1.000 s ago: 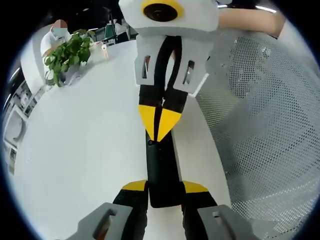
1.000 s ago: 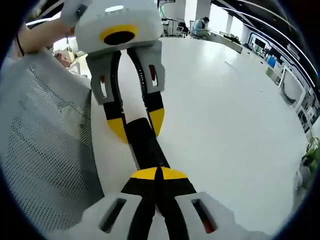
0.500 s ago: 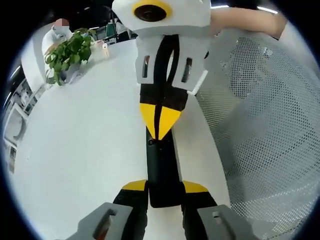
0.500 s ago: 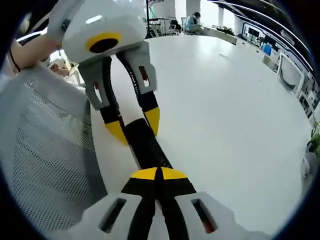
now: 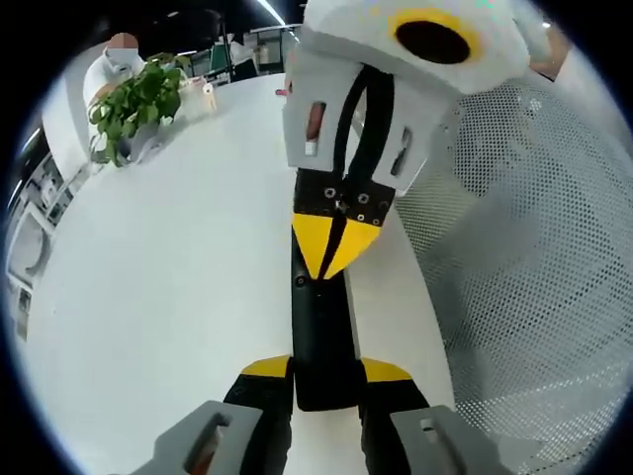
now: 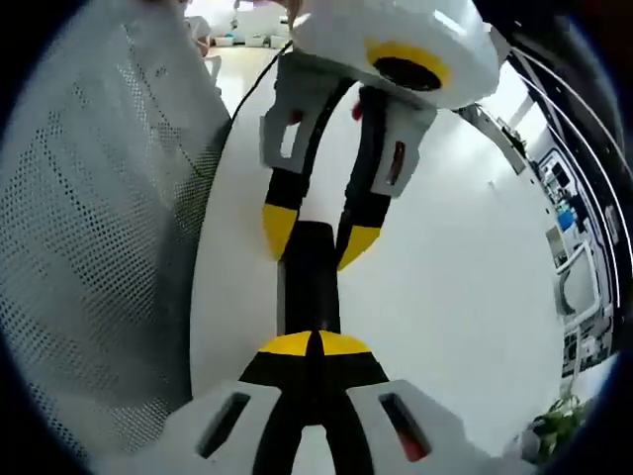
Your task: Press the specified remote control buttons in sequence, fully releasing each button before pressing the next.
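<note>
Two grippers work one black remote (image 5: pixel 318 336) on a white counter (image 5: pixel 158 297). In the left gripper view, the left gripper (image 5: pixel 326 374) pinches the remote's near end between its yellow-tipped jaws at 6 o'clock; the remote runs lengthwise toward 12, close to the counter edge w/ a grey mesh chair back (image 5: pixel 514 257) at 3 o'clock. The right gripper (image 5: pixel 334 265) comes down from 12 o'clock, its yellow tips pressed together into a single point that appears to touch the remote's far end, just by a small round button.

In the right gripper view, the right gripper (image 6: pixel 313 344) shows the same closed point at 6 o'clock over the remote (image 6: pixel 310 282), w/ the left gripper (image 6: pixel 319 242) clamping the other end at 12. A potted plant (image 5: pixel 134 104) sits well apart at 10 o'clock in the left gripper view.

Step in hand, by the look: a button press at the far end. Whether the button is down can't be told. Next move likely calls for a full lift-off, then a shift along the keys, w/ the remote kept steady.
</note>
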